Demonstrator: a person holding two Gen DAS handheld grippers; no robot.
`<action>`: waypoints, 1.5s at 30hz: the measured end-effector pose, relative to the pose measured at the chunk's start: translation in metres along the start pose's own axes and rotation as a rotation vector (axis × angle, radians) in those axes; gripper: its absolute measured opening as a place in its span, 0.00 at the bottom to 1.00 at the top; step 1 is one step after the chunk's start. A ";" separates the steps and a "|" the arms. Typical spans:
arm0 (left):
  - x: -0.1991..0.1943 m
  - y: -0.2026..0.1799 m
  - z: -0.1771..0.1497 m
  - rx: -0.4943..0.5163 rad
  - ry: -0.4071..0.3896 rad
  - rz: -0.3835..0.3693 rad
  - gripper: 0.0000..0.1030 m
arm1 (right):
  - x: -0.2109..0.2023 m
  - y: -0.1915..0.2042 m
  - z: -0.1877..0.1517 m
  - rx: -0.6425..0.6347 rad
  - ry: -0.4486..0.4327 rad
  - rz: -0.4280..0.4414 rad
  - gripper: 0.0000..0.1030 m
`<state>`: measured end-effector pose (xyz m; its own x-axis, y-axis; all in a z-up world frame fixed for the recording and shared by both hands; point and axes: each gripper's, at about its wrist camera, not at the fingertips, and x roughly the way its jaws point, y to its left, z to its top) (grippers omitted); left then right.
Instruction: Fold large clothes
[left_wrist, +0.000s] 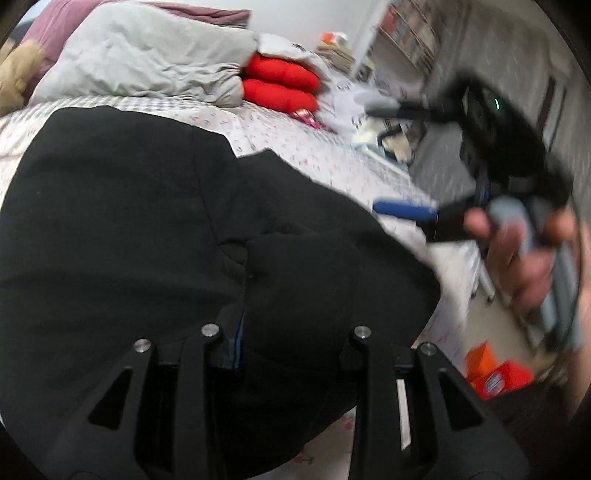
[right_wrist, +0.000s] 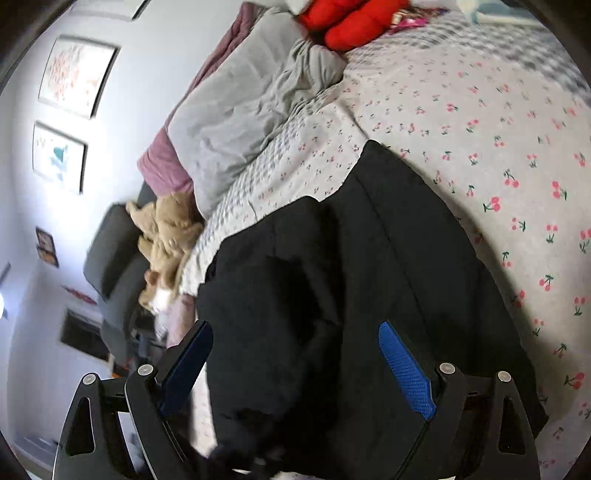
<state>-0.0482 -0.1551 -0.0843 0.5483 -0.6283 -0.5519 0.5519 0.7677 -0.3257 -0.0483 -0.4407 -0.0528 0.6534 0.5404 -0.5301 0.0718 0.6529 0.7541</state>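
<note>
**Left gripper carries a fold of the black garment; right stands wide over it**

The left gripper is clamped on a bunched fold of the black garment: cloth fills the gap between its jaws and hides the fingertips, with only a sliver of blue pad showing at the left jaw. The right gripper has its jaws spread wide, blue pads bare and pressing on nothing, with the garment lying under and between them. In the left wrist view the same right gripper appears at the right, blurred, carried by a hand.

The garment lies spread on the cherry-print bedsheet, already partly doubled over itself. Farther off sit a grey duvet, two red cushions beside it, and a tan plush toy at the bed's edge. Orange boxes show on the floor at the right.

The step in hand looks like drawing the held fold across. To do it well, the left gripper should keep its hold firm until the edge lies where it belongs, carrying the cloth low so it does not balloon or drag the lower layer. The right should take the matching corner rather than mid-panel, so both edges travel together and land square. Thick, dark fabric hides creases; smoothing after release would likely help.
</note>
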 end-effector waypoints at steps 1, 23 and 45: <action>-0.002 -0.001 0.000 0.008 -0.003 0.002 0.35 | 0.003 0.000 -0.001 0.013 0.004 0.012 0.90; -0.109 0.054 0.058 -0.065 0.114 0.105 0.97 | 0.050 0.014 0.004 -0.029 0.157 0.020 0.92; -0.060 0.212 0.028 -0.552 0.264 0.112 0.99 | 0.130 0.035 0.023 -0.002 0.294 -0.051 0.92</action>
<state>0.0537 0.0423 -0.0983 0.3716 -0.5417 -0.7540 0.0552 0.8236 -0.5644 0.0561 -0.3601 -0.0864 0.4027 0.6374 -0.6569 0.0972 0.6839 0.7231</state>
